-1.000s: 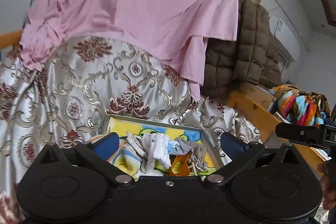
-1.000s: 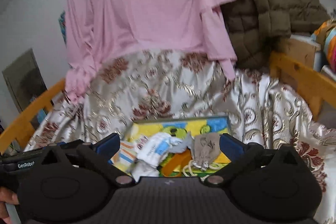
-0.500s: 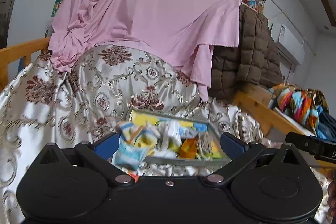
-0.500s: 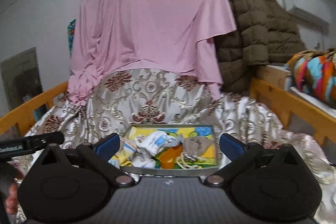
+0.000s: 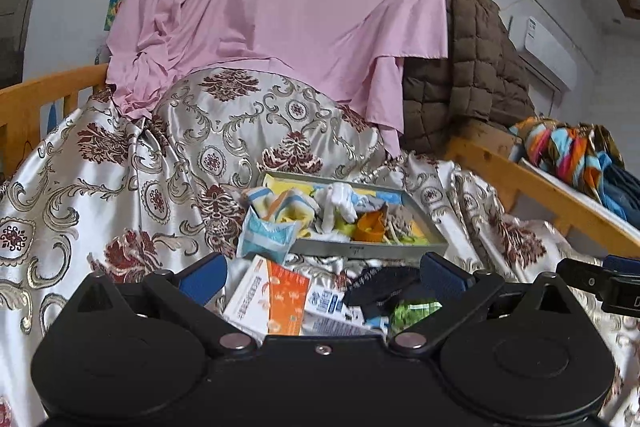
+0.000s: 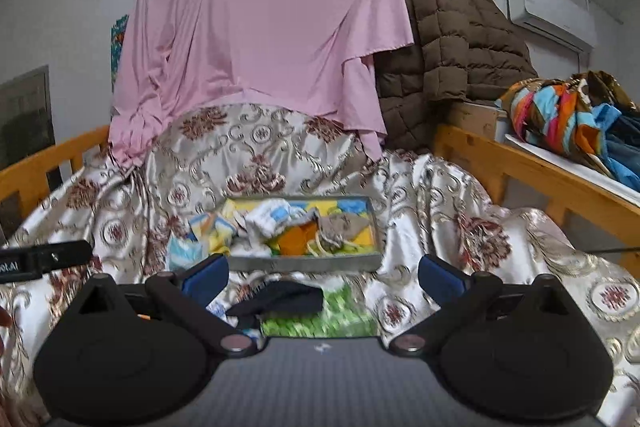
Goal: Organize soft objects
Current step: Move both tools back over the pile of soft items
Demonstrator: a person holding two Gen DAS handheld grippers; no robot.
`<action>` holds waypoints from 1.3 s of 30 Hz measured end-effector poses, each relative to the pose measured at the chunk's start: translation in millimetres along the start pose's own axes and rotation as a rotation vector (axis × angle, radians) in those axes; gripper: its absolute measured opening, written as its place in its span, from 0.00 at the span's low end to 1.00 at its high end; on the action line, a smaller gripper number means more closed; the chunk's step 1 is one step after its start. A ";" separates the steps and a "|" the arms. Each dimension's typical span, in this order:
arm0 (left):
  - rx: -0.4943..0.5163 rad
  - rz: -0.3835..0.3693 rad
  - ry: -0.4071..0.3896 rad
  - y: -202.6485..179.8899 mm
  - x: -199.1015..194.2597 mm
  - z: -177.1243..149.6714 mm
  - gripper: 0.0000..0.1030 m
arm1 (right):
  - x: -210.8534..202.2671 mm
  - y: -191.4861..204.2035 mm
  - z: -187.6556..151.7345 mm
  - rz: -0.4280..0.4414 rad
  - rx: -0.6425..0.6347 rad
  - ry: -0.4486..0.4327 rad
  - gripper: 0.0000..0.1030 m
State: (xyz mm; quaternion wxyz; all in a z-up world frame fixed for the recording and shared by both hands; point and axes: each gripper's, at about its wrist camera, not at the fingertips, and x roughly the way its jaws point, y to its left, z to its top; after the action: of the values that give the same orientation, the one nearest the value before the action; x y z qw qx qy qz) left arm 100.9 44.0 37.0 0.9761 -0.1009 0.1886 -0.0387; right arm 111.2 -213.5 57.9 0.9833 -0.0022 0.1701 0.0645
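Note:
A grey tray (image 5: pixel 372 249) lies on the patterned bedspread, holding several soft items: a white glove (image 5: pixel 340 201), striped socks (image 5: pixel 288 207), an orange cloth (image 5: pixel 370 225) and a beige pouch (image 6: pixel 340 227). The tray also shows in the right wrist view (image 6: pixel 304 261). A blue-white packet (image 5: pixel 268 233) hangs over its left edge. My left gripper (image 5: pixel 320 277) is open and empty, above an orange-white box (image 5: pixel 276 299), a dark cloth (image 5: pixel 380 287) and a green packet (image 5: pixel 412 311). My right gripper (image 6: pixel 320 277) is open and empty, above the dark cloth (image 6: pixel 280 299) and green packet (image 6: pixel 320 319).
The satin bedspread (image 5: pixel 120 187) covers the bed. A pink sheet (image 6: pixel 260 27) and a brown quilted coat (image 6: pixel 452 59) hang behind. Wooden rails (image 6: pixel 540 183) stand on both sides. Colourful clothes (image 6: pixel 560 115) lie on the right shelf.
Both grippers have pulled back and away from the tray. The box, dark cloth and green packet in front of the tray have come into view. Both stay open.

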 end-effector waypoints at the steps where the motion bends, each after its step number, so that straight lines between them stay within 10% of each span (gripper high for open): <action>1: 0.009 0.000 0.005 -0.8 -1.4 -3.0 0.99 | -1.7 -0.5 -3.5 -0.002 -0.001 0.006 1.00; 24: 0.092 0.088 0.268 6.5 14.6 -51.9 0.99 | 6.8 10.2 -93.6 -0.008 0.055 0.204 1.00; 39: 0.067 0.170 0.273 15.0 23.1 -47.4 0.99 | 20.6 32.6 -98.6 0.096 -0.014 0.255 1.00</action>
State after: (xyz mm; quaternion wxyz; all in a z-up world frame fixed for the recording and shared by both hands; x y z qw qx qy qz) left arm 105.0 47.4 -17.5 0.9439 -0.0457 0.3261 0.0243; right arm 93.3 -181.1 -41.3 0.9495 -0.0093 0.2931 0.1119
